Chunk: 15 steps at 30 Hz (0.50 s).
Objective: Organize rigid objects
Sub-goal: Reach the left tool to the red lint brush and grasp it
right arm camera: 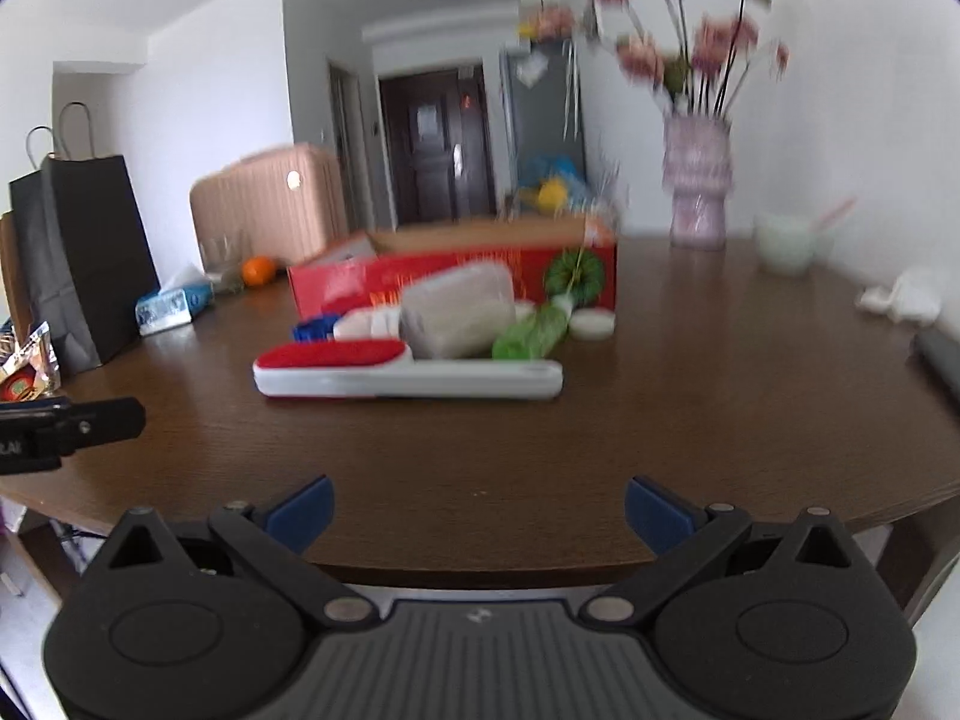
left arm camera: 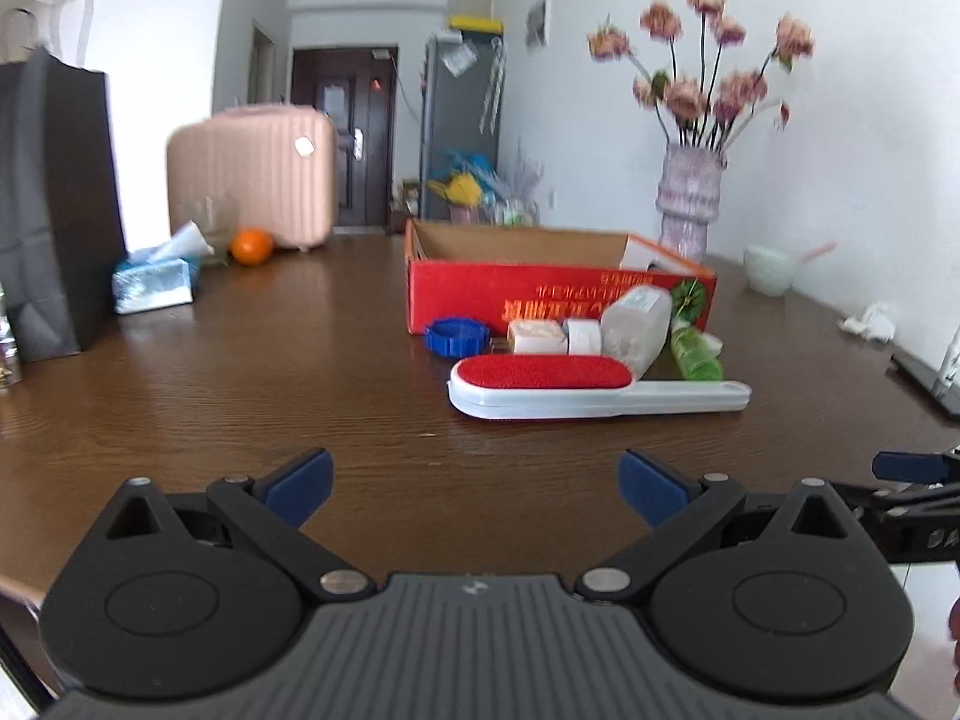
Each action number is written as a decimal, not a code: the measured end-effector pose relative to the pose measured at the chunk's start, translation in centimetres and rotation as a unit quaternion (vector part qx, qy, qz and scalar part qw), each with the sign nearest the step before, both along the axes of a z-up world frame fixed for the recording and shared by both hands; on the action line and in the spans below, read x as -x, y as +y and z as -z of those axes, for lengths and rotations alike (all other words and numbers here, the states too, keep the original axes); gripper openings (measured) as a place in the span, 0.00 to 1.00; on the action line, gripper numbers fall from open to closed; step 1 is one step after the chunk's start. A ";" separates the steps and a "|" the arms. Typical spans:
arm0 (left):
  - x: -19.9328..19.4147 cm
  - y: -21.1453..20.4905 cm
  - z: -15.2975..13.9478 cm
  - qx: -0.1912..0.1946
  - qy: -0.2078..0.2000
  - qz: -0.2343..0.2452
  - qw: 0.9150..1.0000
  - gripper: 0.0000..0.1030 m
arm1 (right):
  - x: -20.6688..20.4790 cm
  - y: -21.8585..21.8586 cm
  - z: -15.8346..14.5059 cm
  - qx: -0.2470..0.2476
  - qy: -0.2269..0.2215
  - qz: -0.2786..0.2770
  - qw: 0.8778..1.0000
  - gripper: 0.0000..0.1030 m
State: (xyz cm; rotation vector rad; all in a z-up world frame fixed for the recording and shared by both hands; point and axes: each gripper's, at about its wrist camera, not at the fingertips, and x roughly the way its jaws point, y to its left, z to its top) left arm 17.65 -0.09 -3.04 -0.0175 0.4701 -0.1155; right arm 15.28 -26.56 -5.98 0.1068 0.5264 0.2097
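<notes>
A red cardboard box [left arm camera: 516, 294] [right arm camera: 360, 282] stands open on the brown table [left arm camera: 270, 384] [right arm camera: 690, 396]. In front of it lie a white lint brush with a red pad [left arm camera: 576, 387] [right arm camera: 384, 372], a clear plastic container [left arm camera: 636, 321] [right arm camera: 459, 312], a green bottle [left arm camera: 696, 354] [right arm camera: 531, 336], a blue ring [left arm camera: 456, 336] [right arm camera: 315, 327] and small white items [left arm camera: 552, 336]. My left gripper [left arm camera: 477, 486] is open and empty, short of the brush. My right gripper [right arm camera: 480, 510] is open and empty over the table's near edge.
A tissue box [left arm camera: 156, 282], an orange [left arm camera: 252, 246], a black paper bag [left arm camera: 54, 204] and a pink suitcase [left arm camera: 252, 180] are at the left. A flower vase [left arm camera: 690, 204], a pale bowl [left arm camera: 771, 270] and a crumpled tissue [right arm camera: 906, 297] are at the right.
</notes>
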 end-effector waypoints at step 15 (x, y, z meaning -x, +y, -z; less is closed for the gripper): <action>-14.2 1.6 0.2 0.088 0.077 0.017 0.993 0.57 | -13.3 -2.9 0.6 -0.036 0.044 0.032 0.998 0.31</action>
